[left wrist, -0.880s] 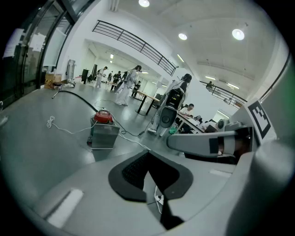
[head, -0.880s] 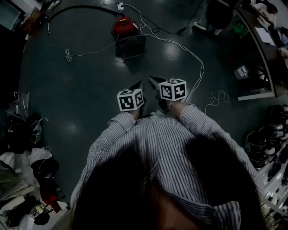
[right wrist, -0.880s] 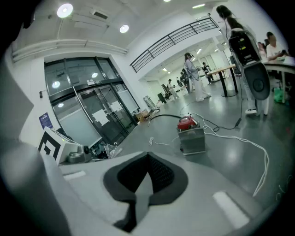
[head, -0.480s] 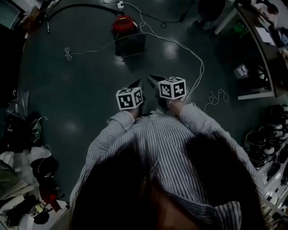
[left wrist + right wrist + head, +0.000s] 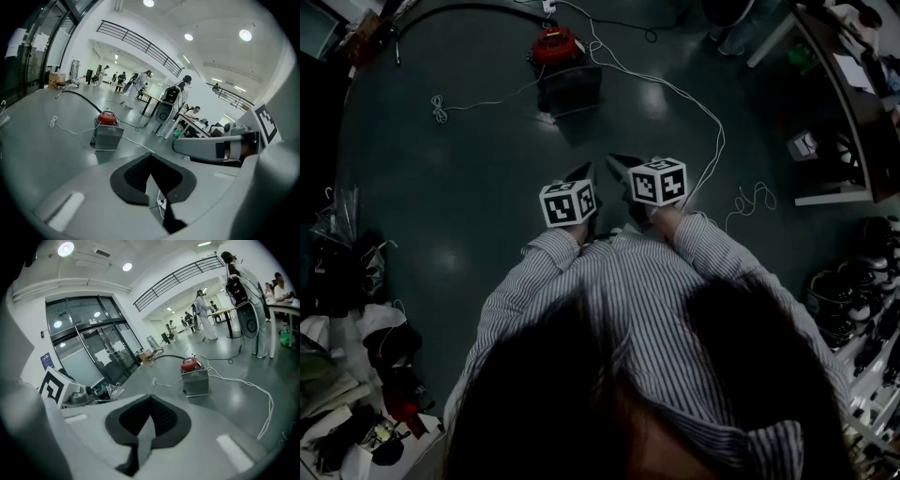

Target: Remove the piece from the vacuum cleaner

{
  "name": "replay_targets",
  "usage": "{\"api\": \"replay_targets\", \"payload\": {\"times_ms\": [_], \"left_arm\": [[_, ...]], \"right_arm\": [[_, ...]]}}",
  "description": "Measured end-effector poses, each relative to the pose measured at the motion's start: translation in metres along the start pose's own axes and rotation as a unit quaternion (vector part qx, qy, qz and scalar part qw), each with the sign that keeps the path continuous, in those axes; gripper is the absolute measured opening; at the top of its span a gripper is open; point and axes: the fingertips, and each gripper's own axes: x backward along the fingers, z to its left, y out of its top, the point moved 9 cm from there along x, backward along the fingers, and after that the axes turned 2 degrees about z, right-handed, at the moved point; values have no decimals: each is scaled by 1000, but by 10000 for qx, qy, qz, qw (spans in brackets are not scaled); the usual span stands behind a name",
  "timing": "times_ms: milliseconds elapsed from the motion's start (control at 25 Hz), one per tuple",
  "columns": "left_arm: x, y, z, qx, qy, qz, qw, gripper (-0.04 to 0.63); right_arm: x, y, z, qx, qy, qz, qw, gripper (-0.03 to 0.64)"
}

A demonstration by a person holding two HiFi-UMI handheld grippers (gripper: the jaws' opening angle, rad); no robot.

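Left tool (image 5: 151, 158): jaws pressed fully together with nothing between them, held out in front of the person's chest, marker cube on top. Right tool (image 5: 150, 397): likewise closed and empty, just beside the left one but not touching it.

Vacuum cleaner (image 5: 565, 73): red top on a metal box body, standing on the floor (image 5: 469, 206) well ahead of both tools, with neither one touching it. Which piece comes off cannot be made out from here.

Black hose (image 5: 455, 12): arcs away behind the cleaner; its far end is lost in the dark upper corner.

White cable (image 5: 694, 108): loops from the cleaner across the floor and passes near the right tool. Small white coil (image 5: 441, 114): lies left of the cleaner.

Open room: a bare dark stretch of floor between the tools and the cleaner.

Edges: a heap of bags and clothing (image 5: 347, 281) along the left; a table (image 5: 853, 112) at the right, its load too dim to tell.

Hidden: the striped shirt (image 5: 647, 300) and the person's head cover the floor underfoot.
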Motion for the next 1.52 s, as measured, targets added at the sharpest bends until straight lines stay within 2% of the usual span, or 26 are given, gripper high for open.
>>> {"api": "replay_targets", "payload": {"times_ms": [120,240,480,760,880,960,1080,1280,1520], "left_arm": [[-6,1,1,95,-22,11,10000,6],[-14,2,2,374,-105,-5,9992,6],[-30,1,3,737,-3,-15,9973,6],[-61,-2,3,1045,-36,225,9943,6],[-79,5,16,988,8,352,9945,6],[-99,12,31,1098,-29,469,9928,6],[-128,38,61,1312,-8,458,9903,6],[-172,113,128,1728,21,290,9845,6],[-220,202,196,1445,-113,530,9880,6]], "right_arm": [[-3,0,-7,-117,14,9,9999,2],[-2,3,-19,-361,-10,-42,9993,2],[-1,7,-41,-708,44,-13,9975,2],[-7,6,-77,-1100,-45,128,9938,2],[-25,15,-89,-1029,-107,208,9944,2],[-43,27,-98,-913,-147,299,9953,2],[-75,52,-116,-955,-147,336,9948,2],[-138,114,-149,-1199,-335,236,9919,2],[-219,198,-174,-1440,-469,4,9885,2]]}}
